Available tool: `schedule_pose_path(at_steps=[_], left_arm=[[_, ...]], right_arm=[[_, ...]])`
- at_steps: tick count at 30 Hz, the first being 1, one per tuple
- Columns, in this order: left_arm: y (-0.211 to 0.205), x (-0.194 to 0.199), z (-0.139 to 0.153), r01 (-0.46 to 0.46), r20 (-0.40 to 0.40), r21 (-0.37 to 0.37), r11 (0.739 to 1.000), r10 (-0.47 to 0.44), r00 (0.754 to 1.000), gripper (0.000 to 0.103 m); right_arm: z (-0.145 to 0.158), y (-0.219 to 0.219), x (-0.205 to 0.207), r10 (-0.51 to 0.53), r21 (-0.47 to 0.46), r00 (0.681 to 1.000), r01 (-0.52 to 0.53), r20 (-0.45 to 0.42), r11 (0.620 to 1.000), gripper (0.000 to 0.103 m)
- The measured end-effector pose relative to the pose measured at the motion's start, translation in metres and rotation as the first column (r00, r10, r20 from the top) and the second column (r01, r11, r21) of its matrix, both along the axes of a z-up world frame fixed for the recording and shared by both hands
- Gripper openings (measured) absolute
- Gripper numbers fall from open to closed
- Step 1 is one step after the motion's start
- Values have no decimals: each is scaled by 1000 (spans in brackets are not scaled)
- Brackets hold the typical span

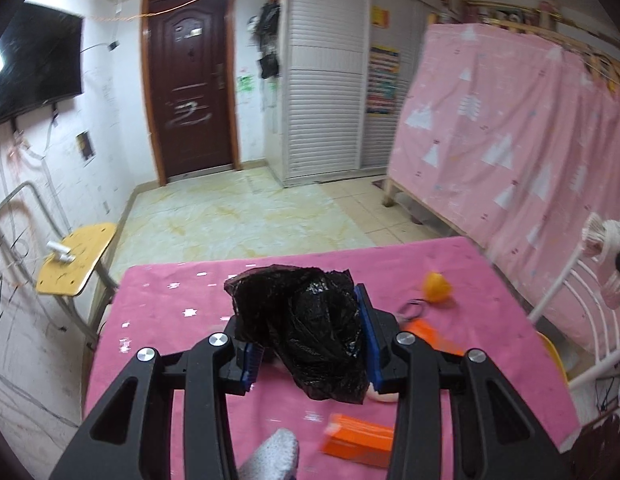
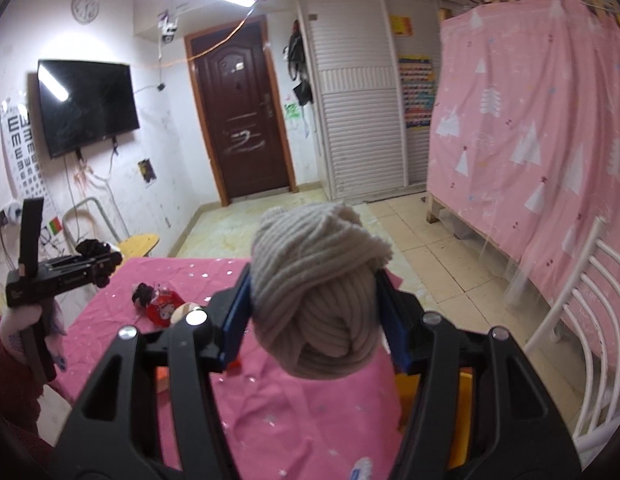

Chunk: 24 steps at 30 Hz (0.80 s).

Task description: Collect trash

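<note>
My left gripper (image 1: pixel 305 320) is shut on a crumpled black plastic bag (image 1: pixel 305 320) and holds it above the pink table (image 1: pixel 169 312). My right gripper (image 2: pixel 314 308) is shut on a rolled beige knitted sock (image 2: pixel 314 292), held above the same table (image 2: pixel 289 400). The left gripper also shows at the left edge of the right wrist view (image 2: pixel 105 266), with the black bag in its fingers. An orange box (image 1: pixel 358 442), an orange peel (image 1: pixel 438 286) and a small red packet (image 2: pixel 161 306) lie on the cloth.
A yellow chair (image 1: pixel 73 260) stands left of the table. A white metal bed frame (image 2: pixel 582 320) and a pink curtain (image 2: pixel 530 120) are on the right. A brown door (image 1: pixel 189 92) and tiled floor lie beyond. A grey sock tip (image 1: pixel 273 456) shows below the left gripper.
</note>
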<state>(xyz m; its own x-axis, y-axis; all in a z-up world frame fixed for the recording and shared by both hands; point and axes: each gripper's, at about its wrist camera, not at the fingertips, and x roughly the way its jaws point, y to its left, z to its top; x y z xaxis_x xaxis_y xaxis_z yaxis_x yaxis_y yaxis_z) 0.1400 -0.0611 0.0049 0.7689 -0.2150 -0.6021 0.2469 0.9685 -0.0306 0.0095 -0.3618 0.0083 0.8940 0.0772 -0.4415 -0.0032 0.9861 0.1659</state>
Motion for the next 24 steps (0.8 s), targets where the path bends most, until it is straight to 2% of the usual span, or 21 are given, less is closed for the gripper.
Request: schedule_pose_path(at_steps=[9,17,19,22,24], left_arm=[[-102,-43,11,174,17,13,985,-174,985,33],[-202,-68,0,327,-12,33,945,-327,945,33],[-225,-72,-5,355,-23,40,934,-355,935,33],[-256,-74,-15,391,-59,32,920,-389,919,33],[-273,-74,-20,406,-76,34,913,-403,912,33]], right_arm=[[-21,-62,-45,-95,82,995,94,13,992,57],[-57,-106,-58,-155,157,988,157,-28,975,58],[-73,-115,-50,-151,176,986,160,-66,971,59],[-98,-122,-38,-148,194,980,171,-130,966,70],[-108,-129,-37,-157,224,978,185,-137,957,71]])
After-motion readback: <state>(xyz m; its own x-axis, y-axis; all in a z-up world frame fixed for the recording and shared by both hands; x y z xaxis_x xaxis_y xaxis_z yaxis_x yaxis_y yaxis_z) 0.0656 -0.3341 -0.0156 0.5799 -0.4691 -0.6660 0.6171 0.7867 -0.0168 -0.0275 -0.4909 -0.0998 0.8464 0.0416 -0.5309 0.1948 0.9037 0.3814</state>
